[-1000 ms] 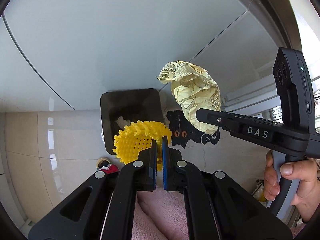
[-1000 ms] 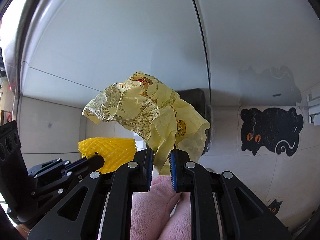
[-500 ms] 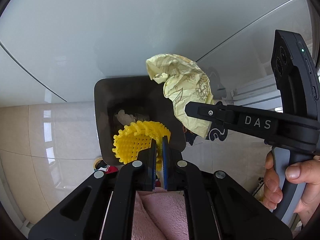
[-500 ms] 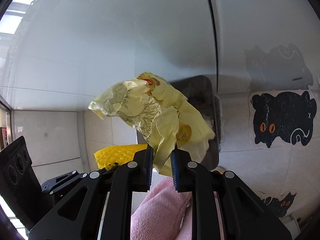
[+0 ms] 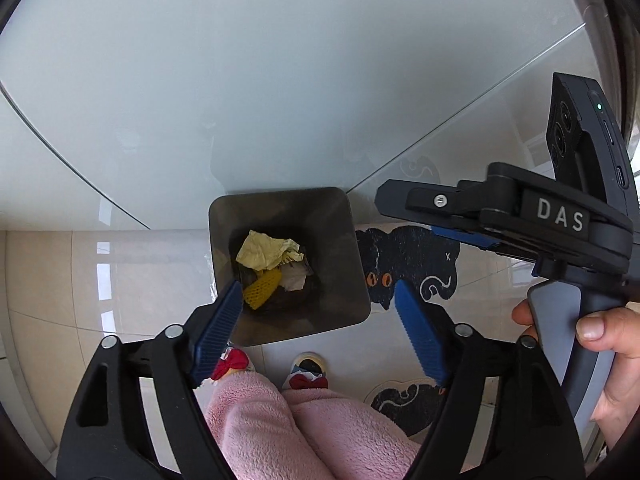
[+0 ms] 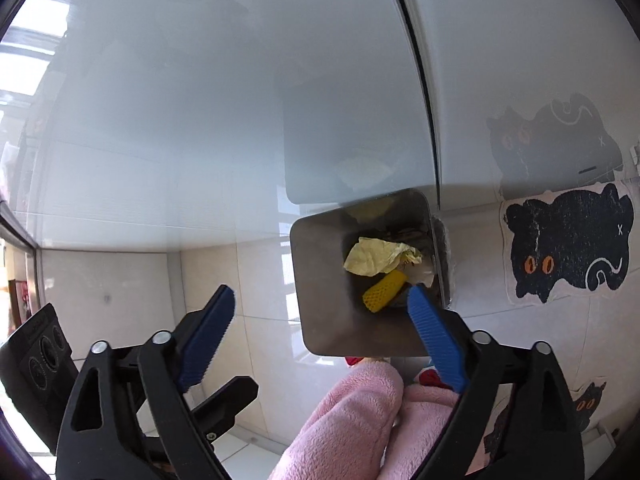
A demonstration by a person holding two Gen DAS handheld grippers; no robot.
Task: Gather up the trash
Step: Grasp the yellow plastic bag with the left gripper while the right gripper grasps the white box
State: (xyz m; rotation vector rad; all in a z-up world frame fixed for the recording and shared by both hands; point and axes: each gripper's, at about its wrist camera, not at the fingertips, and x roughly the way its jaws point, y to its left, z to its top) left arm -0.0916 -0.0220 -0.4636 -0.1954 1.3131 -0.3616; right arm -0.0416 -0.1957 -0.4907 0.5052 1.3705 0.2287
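In the left wrist view, the bin [image 5: 340,256] stood on pale floor tiles [image 5: 80,280] against a white glossy panel [image 5: 280,80], with a black cat mat [image 5: 416,264] just beside it on the right. The left gripper [image 5: 318,296] hung above the bin's near rim, its blue pads [image 5: 218,328] spread wide with nothing between them; its jaws had just been opening. The left pad overlapped the bin's near left corner in the picture. Inside the bin lay the crumpled yellow wrapper [image 5: 266,255], and touching it on the near side the yellow foam net [image 5: 262,289], with a pale scrap [image 5: 294,278] next to them. Pink fleece legs [image 5: 280,420] and slippers with red bows [image 5: 306,380] showed below the gripper. At the right, a hand [image 5: 608,344] held the right gripper [image 5: 416,204], which reached in from the side over the mat, past the bin's far right corner. In the right wrist view, the right gripper [image 6: 322,300] also stood wide open and empty, its jaws having just been opening, and its right pad [image 6: 434,336] covered the bin's [image 6: 320,300] near right edge. The wrapper [image 6: 378,260] and the net [image 6: 384,291] lay at the bottom of the bin, touching. The cat mat [image 6: 568,244] lay on the right, its reflection showing in the panel [image 6: 200,100]. The left gripper's [image 6: 224,404] black body filled the lower left corner.
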